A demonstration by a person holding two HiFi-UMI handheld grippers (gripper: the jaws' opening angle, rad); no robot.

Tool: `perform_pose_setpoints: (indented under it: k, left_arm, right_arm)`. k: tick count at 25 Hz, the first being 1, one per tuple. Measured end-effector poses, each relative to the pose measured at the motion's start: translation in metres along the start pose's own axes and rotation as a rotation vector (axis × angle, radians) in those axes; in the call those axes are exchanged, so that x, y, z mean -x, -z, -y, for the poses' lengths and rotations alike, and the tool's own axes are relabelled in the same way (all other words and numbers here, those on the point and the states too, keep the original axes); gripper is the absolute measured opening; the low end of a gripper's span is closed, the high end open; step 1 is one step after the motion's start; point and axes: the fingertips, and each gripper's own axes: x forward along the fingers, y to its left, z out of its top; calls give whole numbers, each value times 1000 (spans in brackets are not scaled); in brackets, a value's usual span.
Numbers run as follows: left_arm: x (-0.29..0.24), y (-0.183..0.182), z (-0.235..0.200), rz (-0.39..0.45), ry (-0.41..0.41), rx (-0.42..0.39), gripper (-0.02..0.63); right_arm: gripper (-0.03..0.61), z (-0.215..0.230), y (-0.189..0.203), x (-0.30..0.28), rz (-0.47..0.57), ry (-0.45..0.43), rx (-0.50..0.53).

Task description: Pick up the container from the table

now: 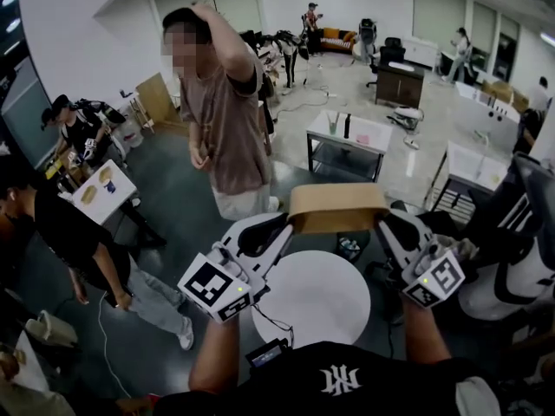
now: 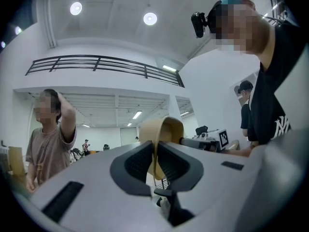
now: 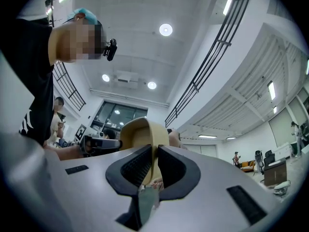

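Note:
A tan, shallow container (image 1: 338, 207) hangs in the air above the round white table (image 1: 312, 297), held from both ends. My left gripper (image 1: 288, 224) is shut on its left rim. My right gripper (image 1: 378, 221) is shut on its right rim. In the left gripper view the tan rim (image 2: 156, 151) stands pinched between the two dark pads, with the container's bowl (image 2: 166, 129) rising beyond them. The right gripper view shows the same pinch on the other rim (image 3: 153, 161), and the left gripper's body (image 3: 99, 143) beyond the container (image 3: 137, 132).
A person in a brown shirt (image 1: 227, 120) stands just past the container. Other people sit and stand at the left (image 1: 65, 232). A white square table (image 1: 349, 137) and a dark desk (image 1: 399, 83) lie farther back. An office chair (image 1: 520, 250) is at the right.

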Motion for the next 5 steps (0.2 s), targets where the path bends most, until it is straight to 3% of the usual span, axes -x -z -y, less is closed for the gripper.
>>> perform_pose_setpoints:
  k: [5]
  left_arm:
    - [3,7,-1,-4,-5,-4,37]
  right_arm:
    - [64,-2,6,1,14,-5,-10]
